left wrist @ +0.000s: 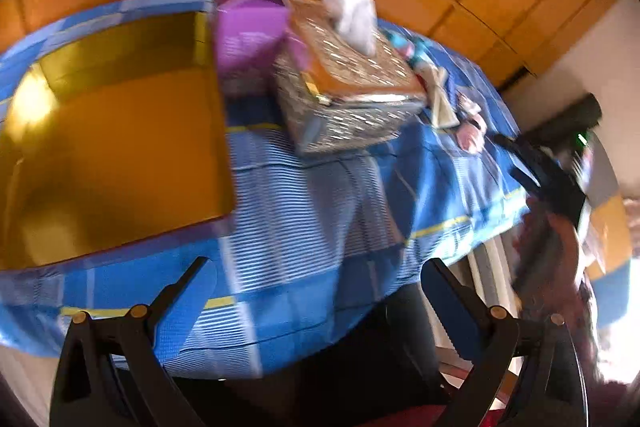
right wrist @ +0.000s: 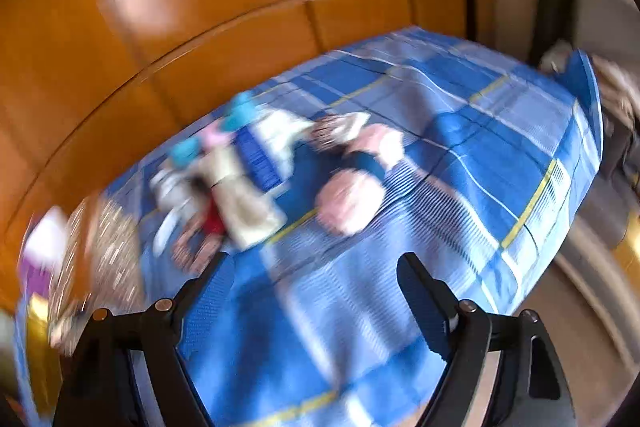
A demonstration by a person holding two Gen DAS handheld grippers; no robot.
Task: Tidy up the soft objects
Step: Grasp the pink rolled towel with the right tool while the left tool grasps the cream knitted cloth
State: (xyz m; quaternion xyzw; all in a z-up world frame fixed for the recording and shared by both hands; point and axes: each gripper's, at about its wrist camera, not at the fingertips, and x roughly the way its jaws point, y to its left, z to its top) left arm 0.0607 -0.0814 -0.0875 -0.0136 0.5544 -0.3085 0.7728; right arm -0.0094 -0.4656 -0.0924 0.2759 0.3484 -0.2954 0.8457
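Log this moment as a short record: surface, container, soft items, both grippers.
surface: blue checked cloth
container: gold box, open, sits on the cloth
tissue box: patterned tissue box, right of the gold box
soft items: soft toys lying loose on the cloth, too blurred to count
left hand-held gripper: open, holds nothing
right hand-held gripper: open, holds nothing

We see a tabletop (left wrist: 320, 195) under a blue plaid cloth with yellow lines. On it: a gold tray (left wrist: 116, 155) at the left, a purple box (left wrist: 248, 35) just beside its far corner, and a glittery tissue box (left wrist: 348, 87) touching the purple one. To the right of that, a loose cluster of soft toys (right wrist: 248, 179), heavily blurred; a pink plush (right wrist: 352, 199) lies nearest the edge.
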